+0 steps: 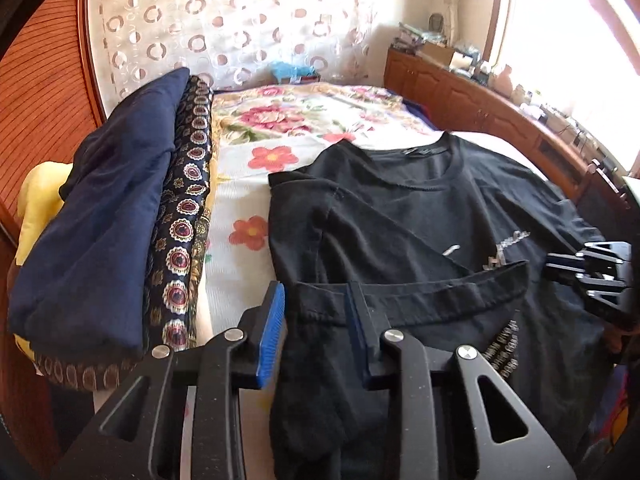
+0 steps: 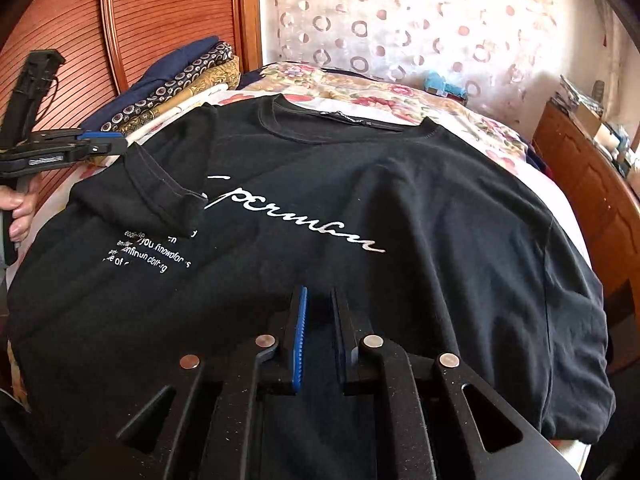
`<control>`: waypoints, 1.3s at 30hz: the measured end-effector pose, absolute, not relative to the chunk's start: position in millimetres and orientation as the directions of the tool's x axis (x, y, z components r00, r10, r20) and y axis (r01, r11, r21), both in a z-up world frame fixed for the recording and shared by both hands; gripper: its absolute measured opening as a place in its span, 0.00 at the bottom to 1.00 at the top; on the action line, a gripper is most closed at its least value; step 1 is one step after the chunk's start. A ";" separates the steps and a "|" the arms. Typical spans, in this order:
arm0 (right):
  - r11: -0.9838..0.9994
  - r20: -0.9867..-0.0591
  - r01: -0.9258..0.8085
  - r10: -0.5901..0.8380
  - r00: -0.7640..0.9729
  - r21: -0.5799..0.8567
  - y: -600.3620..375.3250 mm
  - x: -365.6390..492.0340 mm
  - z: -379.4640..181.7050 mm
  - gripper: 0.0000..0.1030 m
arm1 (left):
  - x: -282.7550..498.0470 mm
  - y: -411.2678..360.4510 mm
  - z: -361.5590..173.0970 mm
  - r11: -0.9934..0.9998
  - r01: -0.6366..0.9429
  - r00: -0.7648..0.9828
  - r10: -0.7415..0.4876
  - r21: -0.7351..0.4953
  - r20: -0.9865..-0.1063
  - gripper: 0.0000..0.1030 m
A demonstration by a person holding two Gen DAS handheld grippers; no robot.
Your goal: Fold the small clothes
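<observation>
one black t-shirt with white script, left fingers gripping its sleeve, right fingers barely apart, empty.

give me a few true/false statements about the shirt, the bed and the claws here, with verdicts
1. The black t-shirt lies print side up on the bed. True.
2. One sleeve is folded in over the chest. True.
3. The shirt is already folded into a small square. False: most of it is spread flat.
4. A stack of folded fabrics lies beside the shirt. True.
5. The right claw stands wide open. False: its pads stand close together over the shirt's lower part.
6. The left claw is over the flowered cover, away from the shirt. False: black cloth lies between its fingers.
</observation>
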State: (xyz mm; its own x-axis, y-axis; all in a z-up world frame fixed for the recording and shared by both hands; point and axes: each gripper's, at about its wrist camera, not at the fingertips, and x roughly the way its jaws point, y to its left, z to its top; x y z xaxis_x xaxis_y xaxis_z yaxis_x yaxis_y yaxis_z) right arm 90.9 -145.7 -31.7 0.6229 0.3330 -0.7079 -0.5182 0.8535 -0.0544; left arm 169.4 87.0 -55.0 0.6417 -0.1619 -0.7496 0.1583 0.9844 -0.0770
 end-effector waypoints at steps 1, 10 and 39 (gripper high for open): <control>0.854 -0.708 -0.517 0.334 0.622 -0.051 -146.7 91.5 -31.6 0.17 | 171.4 87.0 -56.1 0.984 0.160 0.638 -0.162 -0.076 -0.753 0.31; 0.853 -0.713 -0.521 0.343 0.612 -0.037 -149.9 95.4 -32.9 0.56 | 180.1 83.6 -73.0 0.980 0.183 0.590 -0.173 -0.078 -0.789 0.30; 0.853 -0.715 -0.521 0.337 0.613 -0.045 -150.3 95.1 -34.3 0.64 | 24.4 44.6 -35.1 0.946 0.318 0.691 -0.277 -0.064 -0.668 0.07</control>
